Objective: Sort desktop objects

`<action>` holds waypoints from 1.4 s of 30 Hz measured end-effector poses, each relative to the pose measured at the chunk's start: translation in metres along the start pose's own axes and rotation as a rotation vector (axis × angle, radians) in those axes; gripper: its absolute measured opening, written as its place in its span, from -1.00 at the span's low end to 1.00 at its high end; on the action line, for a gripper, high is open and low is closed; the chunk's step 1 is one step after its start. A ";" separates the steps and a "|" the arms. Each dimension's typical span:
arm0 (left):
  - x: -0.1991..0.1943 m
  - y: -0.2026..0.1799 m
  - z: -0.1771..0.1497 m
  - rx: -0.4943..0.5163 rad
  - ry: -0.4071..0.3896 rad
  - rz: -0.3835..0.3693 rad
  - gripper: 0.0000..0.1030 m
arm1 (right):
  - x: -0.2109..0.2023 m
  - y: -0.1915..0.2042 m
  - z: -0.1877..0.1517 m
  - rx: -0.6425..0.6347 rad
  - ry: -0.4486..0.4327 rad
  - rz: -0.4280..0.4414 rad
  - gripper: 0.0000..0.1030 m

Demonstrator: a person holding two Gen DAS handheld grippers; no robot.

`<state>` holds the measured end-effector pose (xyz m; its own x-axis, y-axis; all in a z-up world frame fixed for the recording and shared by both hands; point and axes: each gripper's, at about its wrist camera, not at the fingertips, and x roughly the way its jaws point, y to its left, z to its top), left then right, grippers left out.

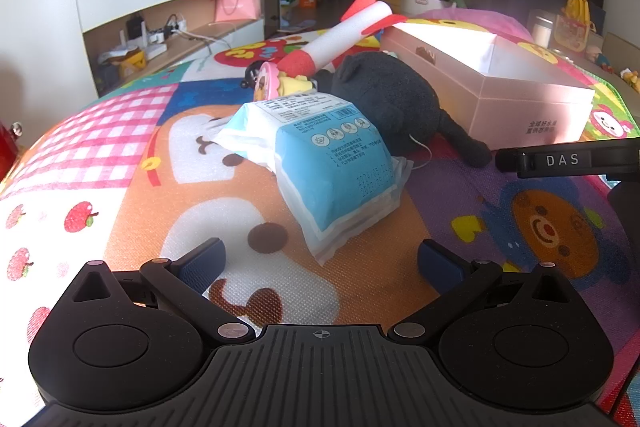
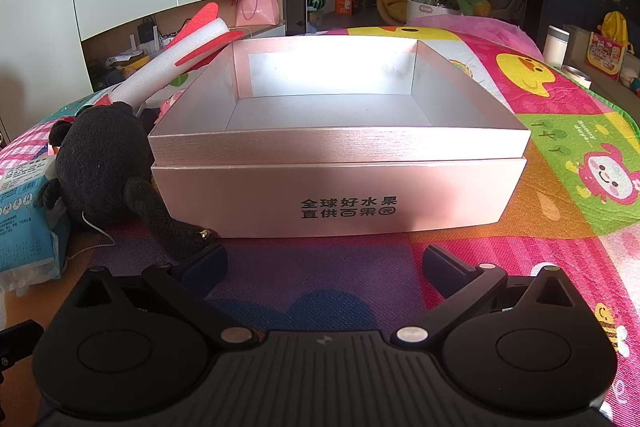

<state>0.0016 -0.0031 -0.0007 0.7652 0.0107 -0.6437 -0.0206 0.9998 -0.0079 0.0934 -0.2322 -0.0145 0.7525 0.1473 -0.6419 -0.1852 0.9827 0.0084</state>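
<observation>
The pink toy (image 1: 267, 86) is mostly hidden behind the blue tissue pack (image 1: 328, 163), whose small print is too fine to read. In the right wrist view that pack (image 2: 28, 215) is cut off by the left edge (only a corner shows). The black plush (image 2: 104, 163) covers the pink box's (image 2: 340, 195) left corner.

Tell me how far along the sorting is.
Nothing looks sorted yet: the box is empty. Nothing is in hand; the left gripper and right gripper both have open jaws. Left to do: the tissue pack, black plush toy and foam rocket lie on the mat.
</observation>
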 end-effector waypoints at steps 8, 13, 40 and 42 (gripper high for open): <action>0.000 0.000 0.000 0.000 0.000 0.000 1.00 | 0.000 0.000 0.000 0.001 0.001 0.000 1.00; 0.000 0.000 0.000 0.002 0.002 0.001 1.00 | -0.003 0.000 0.000 -0.010 0.024 0.019 1.00; 0.012 0.071 0.020 -0.137 -0.023 0.208 1.00 | -0.090 0.076 0.035 -0.327 -0.204 0.206 1.00; 0.003 0.076 0.017 -0.174 -0.057 0.146 1.00 | -0.069 0.085 0.073 -0.246 -0.157 0.267 0.95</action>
<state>0.0137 0.0737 0.0096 0.7812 0.1607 -0.6032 -0.2402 0.9693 -0.0529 0.0716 -0.1506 0.0862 0.7417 0.4278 -0.5166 -0.5187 0.8542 -0.0373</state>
